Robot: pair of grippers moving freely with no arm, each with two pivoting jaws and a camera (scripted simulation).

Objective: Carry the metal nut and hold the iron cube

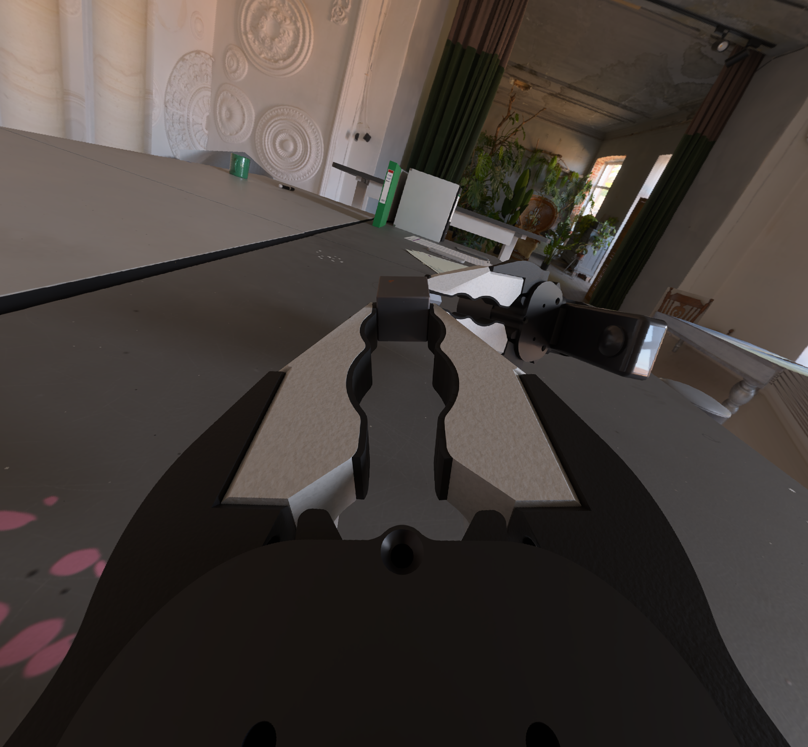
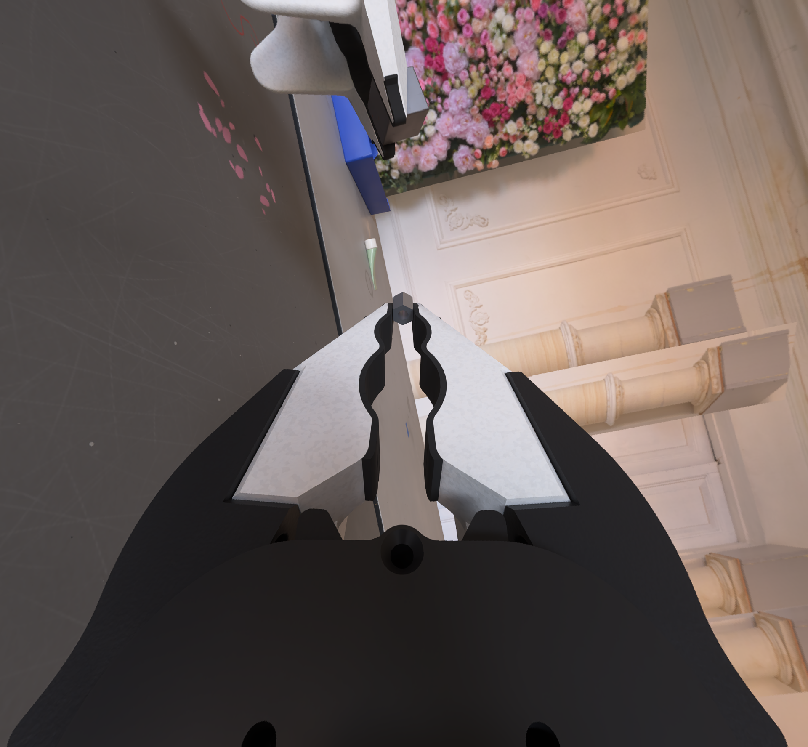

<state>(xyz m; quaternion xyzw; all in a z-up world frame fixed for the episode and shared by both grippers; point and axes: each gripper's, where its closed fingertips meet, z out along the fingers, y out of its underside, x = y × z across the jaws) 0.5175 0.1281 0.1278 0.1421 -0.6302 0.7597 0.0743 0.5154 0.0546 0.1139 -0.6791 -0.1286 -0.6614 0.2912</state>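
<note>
In the left wrist view my left gripper (image 1: 402, 310) is shut on the iron cube (image 1: 402, 308), a dark grey block held between the fingertips above the dark table (image 1: 175, 376). My right gripper's body (image 1: 568, 328) shows just beyond it to the right. In the right wrist view my right gripper (image 2: 402, 314) is shut on the metal nut (image 2: 402, 311), a small grey hexagonal piece at the fingertips, held off the table. The left gripper (image 2: 395, 122) hangs at the top of that view with the cube (image 2: 415, 105) in its jaws.
A green mug (image 1: 240, 166) and a green binder (image 1: 386, 194) with a white board (image 1: 426, 205) stand at the table's far end. In the right wrist view a blue box (image 2: 360, 157) and a green cone-shaped tube (image 2: 371, 260) lie on the lighter table strip. Pink spots (image 2: 236, 144) mark the table.
</note>
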